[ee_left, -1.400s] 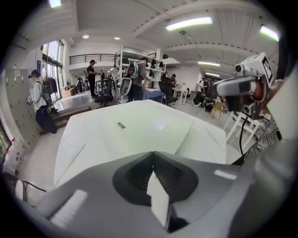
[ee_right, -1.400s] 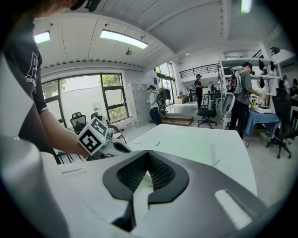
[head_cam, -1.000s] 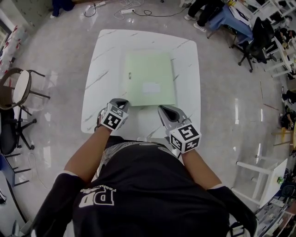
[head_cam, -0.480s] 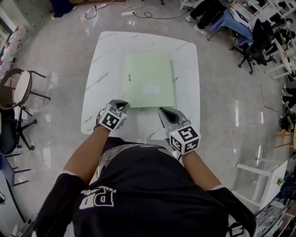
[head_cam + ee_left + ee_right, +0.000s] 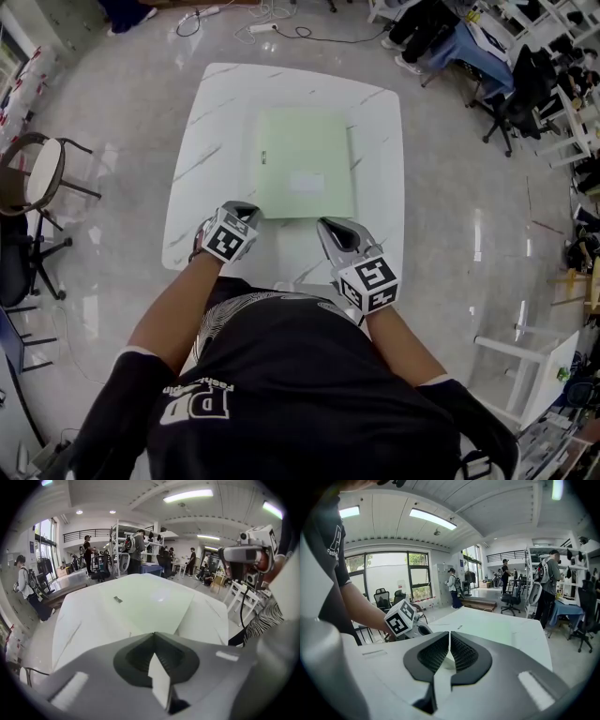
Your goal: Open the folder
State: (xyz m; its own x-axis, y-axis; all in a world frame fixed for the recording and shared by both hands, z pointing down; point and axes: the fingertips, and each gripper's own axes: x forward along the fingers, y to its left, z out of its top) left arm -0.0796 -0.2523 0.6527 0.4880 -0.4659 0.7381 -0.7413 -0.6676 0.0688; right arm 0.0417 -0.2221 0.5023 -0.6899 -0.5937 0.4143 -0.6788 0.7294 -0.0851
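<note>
A pale green folder (image 5: 305, 164) lies closed and flat in the middle of the white marble table (image 5: 211, 141), with a white label on its cover and a small dark mark near its left edge. My left gripper (image 5: 246, 208) hovers just short of the folder's near left corner, jaws shut with nothing between them. To the right, my right gripper (image 5: 330, 228) sits near the folder's near right corner, also shut and empty. In the left gripper view the folder (image 5: 145, 604) lies ahead of the closed jaws (image 5: 153, 634). The right gripper view shows its jaws (image 5: 449, 634) together.
The table's near edge (image 5: 281, 272) is close to the person's body. A chair (image 5: 37, 178) stands left of the table. Office chairs and people (image 5: 469, 47) are at the far right, and a white rack (image 5: 530, 366) sits on the floor at right.
Both grippers stay almost still; the right one has drifted slightly left. The folder has not moved.
</note>
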